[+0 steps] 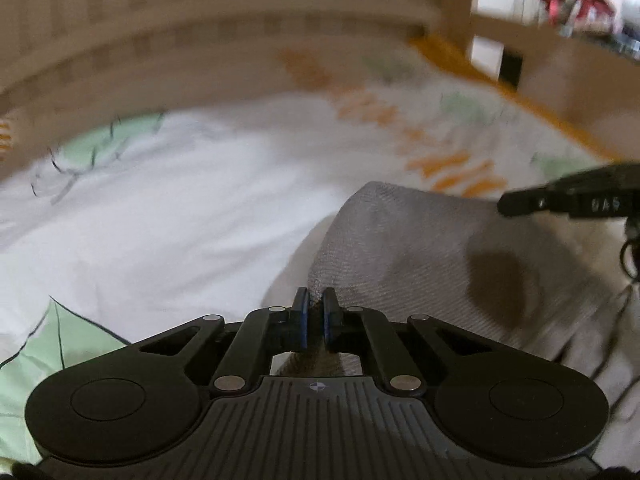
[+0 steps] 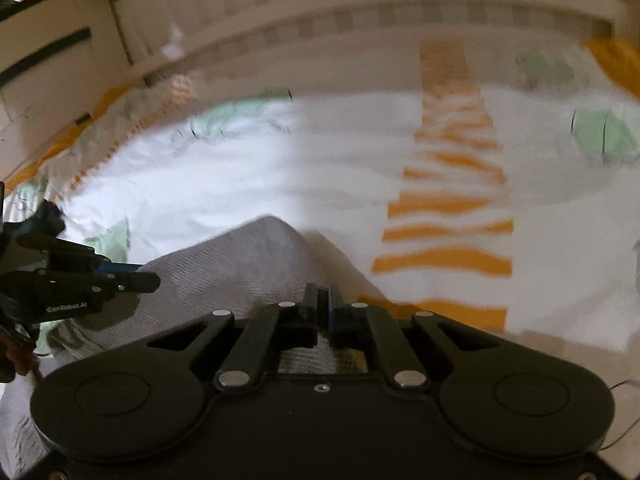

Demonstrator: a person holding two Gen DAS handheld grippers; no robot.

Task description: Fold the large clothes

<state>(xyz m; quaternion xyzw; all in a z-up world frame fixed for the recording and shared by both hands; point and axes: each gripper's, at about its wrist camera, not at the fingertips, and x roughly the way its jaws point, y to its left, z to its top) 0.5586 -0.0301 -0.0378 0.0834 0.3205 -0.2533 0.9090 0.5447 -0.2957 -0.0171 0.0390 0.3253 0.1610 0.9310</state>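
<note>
A grey ribbed garment [image 1: 420, 248] lies over a white bed sheet with orange and green prints [image 1: 180, 200]. My left gripper [image 1: 315, 300] is shut on the garment's near edge, fabric pinched between its blue pads. My right gripper [image 2: 323, 300] is shut on the same grey garment [image 2: 240, 256] at another part of its edge. Each gripper shows in the other's view: the right one at the right edge [image 1: 568, 200], the left one at the left edge [image 2: 80, 280]. The garment hangs slack between them.
A slatted cream headboard or crib rail [image 1: 200, 12] runs along the far side of the bed. Wooden furniture [image 1: 560, 72] stands at the right, and a drawer unit [image 2: 48, 40] at the left. An orange sheet border [image 1: 480, 72] edges the mattress.
</note>
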